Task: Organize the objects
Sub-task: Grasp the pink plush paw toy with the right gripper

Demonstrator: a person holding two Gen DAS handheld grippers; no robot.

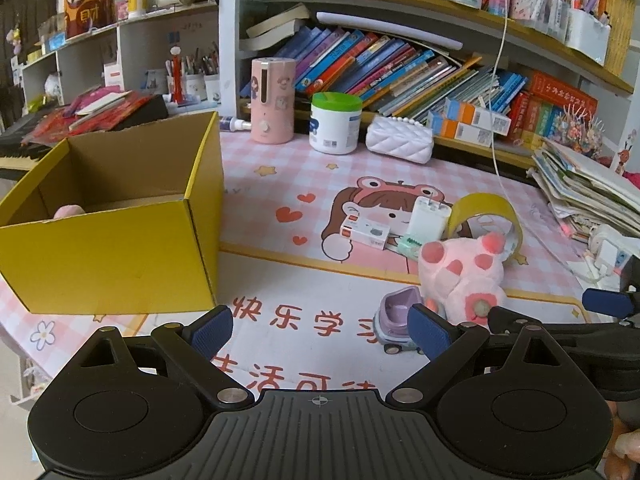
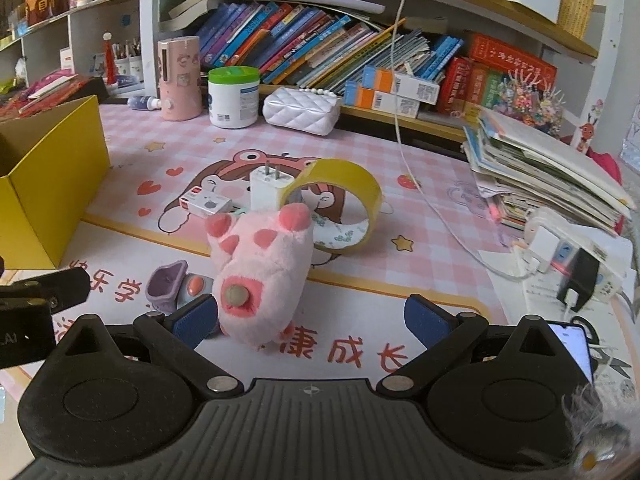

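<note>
A pink plush paw (image 2: pixel 260 272) lies on the cartoon desk mat (image 2: pixel 400 208). My right gripper (image 2: pixel 312 320) is open around its near end: the left pad (image 2: pixel 196 320) is close beside the plush and the right pad is well clear. A purple toy car (image 2: pixel 172 284) sits just left of the plush. Behind it are a yellow tape roll (image 2: pixel 340 184), a white charger (image 2: pixel 266 188) and a small white box (image 2: pixel 204 202). My left gripper (image 1: pixel 320 330) is open over bare mat, right of the yellow cardboard box (image 1: pixel 108 240), where something pink (image 1: pixel 69 211) shows inside.
A pink humidifier (image 1: pixel 272 100), a green-lidded tub (image 1: pixel 335 122) and a white quilted bag (image 1: pixel 400 140) stand at the back below crowded bookshelves. At the right are a book pile (image 2: pixel 552 168), a power strip (image 2: pixel 560 256) and a phone (image 2: pixel 572 344). A white cable (image 2: pixel 404 128) hangs down.
</note>
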